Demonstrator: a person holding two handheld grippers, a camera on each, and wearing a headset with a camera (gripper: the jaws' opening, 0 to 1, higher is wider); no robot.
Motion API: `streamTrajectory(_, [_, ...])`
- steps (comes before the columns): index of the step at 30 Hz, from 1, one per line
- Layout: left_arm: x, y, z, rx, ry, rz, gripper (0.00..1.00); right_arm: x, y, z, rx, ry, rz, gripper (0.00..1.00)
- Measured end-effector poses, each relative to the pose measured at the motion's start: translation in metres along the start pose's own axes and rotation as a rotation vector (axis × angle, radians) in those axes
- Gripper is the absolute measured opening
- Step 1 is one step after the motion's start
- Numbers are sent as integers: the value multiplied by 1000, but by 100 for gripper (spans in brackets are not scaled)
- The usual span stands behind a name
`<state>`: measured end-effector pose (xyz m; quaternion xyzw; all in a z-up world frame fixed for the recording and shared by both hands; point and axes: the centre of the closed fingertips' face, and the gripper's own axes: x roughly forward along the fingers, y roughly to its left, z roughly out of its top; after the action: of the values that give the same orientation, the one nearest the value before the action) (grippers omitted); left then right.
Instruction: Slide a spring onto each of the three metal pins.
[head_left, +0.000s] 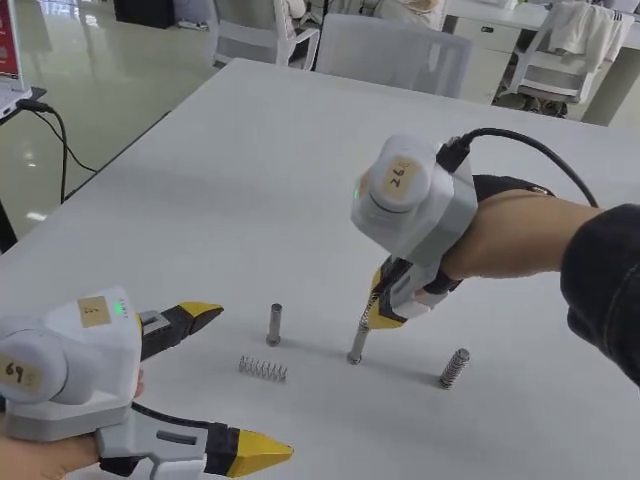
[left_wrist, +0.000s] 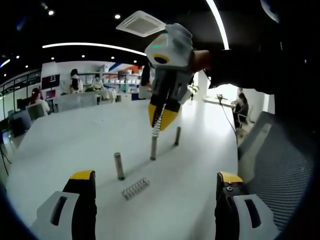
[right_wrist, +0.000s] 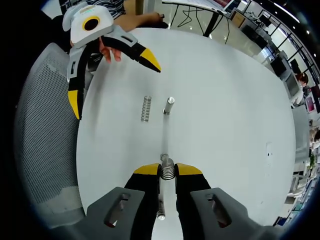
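- Inspecting the right tool (right_wrist: 168, 171), we find it clenched on the held spring (left_wrist: 157, 131), which hangs upright directly over the middle pin (head_left: 357, 345). The spring's lower end appears to meet the pin's top, so we judge the threading of this pin to be in hand.
- We judge the upright hold to be deliberate: spring and pin must share one axis if the coil is to slide down.
- The sleeved pin (head_left: 453, 368), toward the right edge of the bench (head_left: 250, 180), already carries a spring and leans slightly.
- The bare pin (head_left: 274, 325), toward the left edge, stands upright. The loose spring (head_left: 262, 369) lies flat just beside it on the near-edge side, handy for pickup.
- The left tool (left_wrist: 155, 176) hangs released toward the near edge, jaws wide and facing the loose spring. We judge it idle.
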<state>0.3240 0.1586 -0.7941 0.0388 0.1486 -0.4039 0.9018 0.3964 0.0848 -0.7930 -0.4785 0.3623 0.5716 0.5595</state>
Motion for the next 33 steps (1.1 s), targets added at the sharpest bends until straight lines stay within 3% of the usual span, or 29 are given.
streamTrajectory(33, [1, -2, -5, -2, 15, -15, 93, 47, 10, -17, 54, 48, 68, 8])
